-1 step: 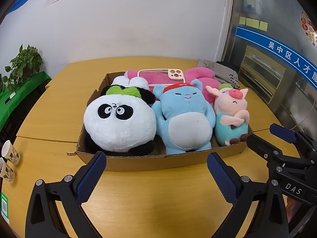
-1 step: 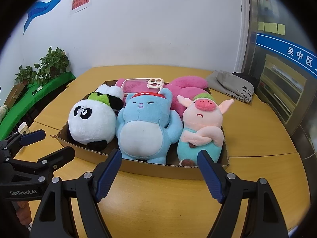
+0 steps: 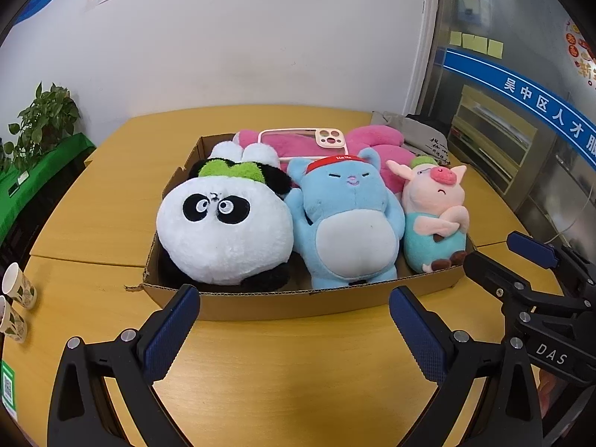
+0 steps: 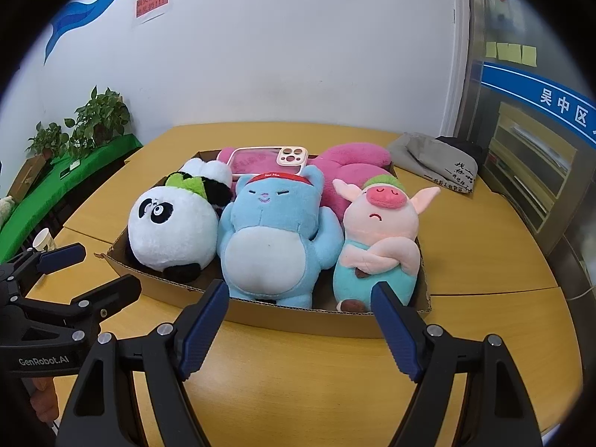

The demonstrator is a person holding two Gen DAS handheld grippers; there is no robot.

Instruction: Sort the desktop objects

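A shallow cardboard box (image 3: pixel 298 303) (image 4: pixel 298 316) on the wooden table holds a panda plush (image 3: pixel 223 231) (image 4: pixel 173 231), a blue plush (image 3: pixel 350 223) (image 4: pixel 275 238), a pig plush (image 3: pixel 436 219) (image 4: pixel 380 238), a pink plush (image 3: pixel 372 138) (image 4: pixel 354 164) at the back, and a pink phone case (image 3: pixel 301 143) (image 4: pixel 268 158) lying on it. My left gripper (image 3: pixel 294 335) (image 4: pixel 89 268) is open and empty, just in front of the box. My right gripper (image 4: pixel 300 331) (image 3: pixel 510 253) is open and empty, in front of the box's right half.
Two paper cups (image 3: pixel 15 298) stand at the table's left edge; one shows in the right wrist view (image 4: pixel 43 240). A grey bag (image 3: pixel 417 138) (image 4: pixel 436 160) lies behind the box on the right. Potted plants (image 4: pixel 93 119) stand on a green-covered surface at left.
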